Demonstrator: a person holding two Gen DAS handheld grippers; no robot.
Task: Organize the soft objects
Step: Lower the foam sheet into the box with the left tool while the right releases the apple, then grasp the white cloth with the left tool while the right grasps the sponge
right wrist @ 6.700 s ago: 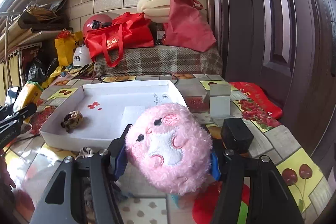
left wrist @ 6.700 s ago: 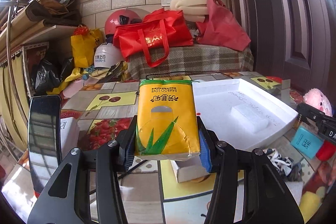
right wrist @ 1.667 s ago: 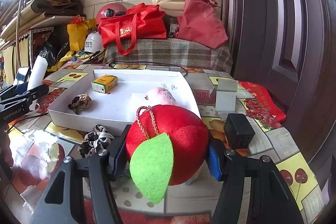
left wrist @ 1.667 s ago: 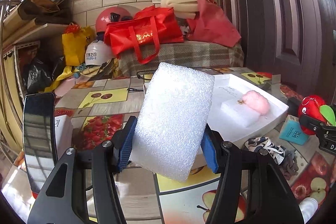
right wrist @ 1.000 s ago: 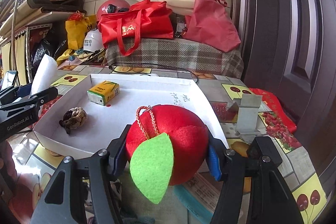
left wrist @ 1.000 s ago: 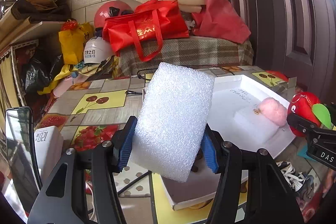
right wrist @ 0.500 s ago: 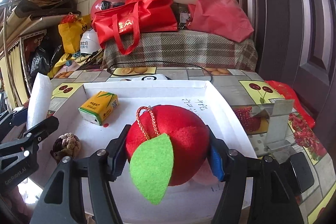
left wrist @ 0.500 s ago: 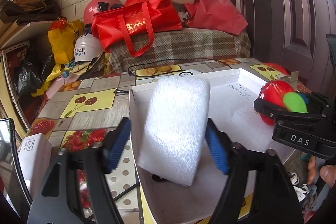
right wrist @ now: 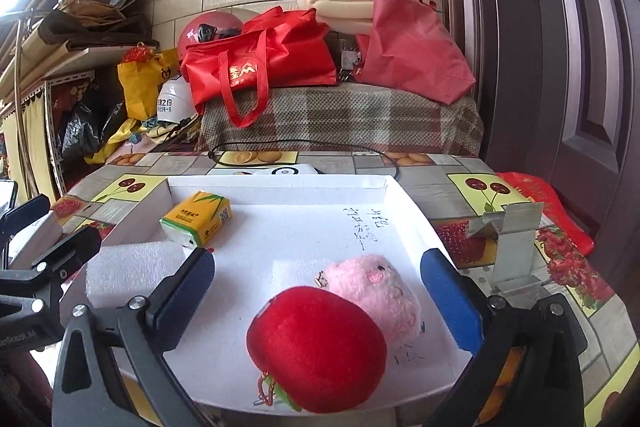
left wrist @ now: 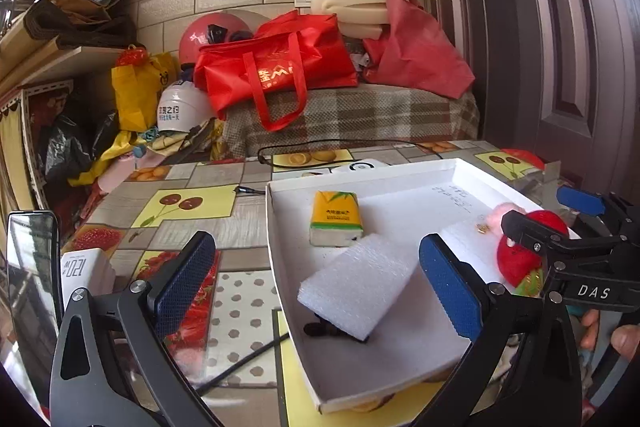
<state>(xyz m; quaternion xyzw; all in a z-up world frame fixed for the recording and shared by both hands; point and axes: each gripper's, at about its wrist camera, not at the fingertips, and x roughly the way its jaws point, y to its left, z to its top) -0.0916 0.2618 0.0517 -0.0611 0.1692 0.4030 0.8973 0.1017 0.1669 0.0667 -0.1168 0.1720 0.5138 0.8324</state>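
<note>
A white tray (left wrist: 280, 267) (right wrist: 280, 183) holds a yellow tissue pack (left wrist: 335, 217) (right wrist: 198, 216), a white foam pad (left wrist: 356, 287) (right wrist: 132, 273), a pink plush (right wrist: 376, 291) and a red plush apple (right wrist: 316, 347) (left wrist: 520, 259). My left gripper (left wrist: 316, 287) is open and empty, just above the foam pad, which lies on a small dark object. My right gripper (right wrist: 316, 303) is open and empty over the apple, which lies at the tray's near edge against the pink plush. In the left wrist view the right gripper partly hides the apple and the pink plush (left wrist: 496, 213).
The tray sits on a fruit-patterned table (left wrist: 188, 203). A white box (left wrist: 82, 267) and a black cable (left wrist: 240, 359) lie to the tray's left. A metal bracket (right wrist: 510, 243) and a red packet (right wrist: 540, 195) lie to its right. Bags and helmets are piled behind (right wrist: 260, 67).
My left gripper opened and the foam pad now lies flat in the tray. My right gripper opened and the red apple now lies in the tray beside the pink plush.
</note>
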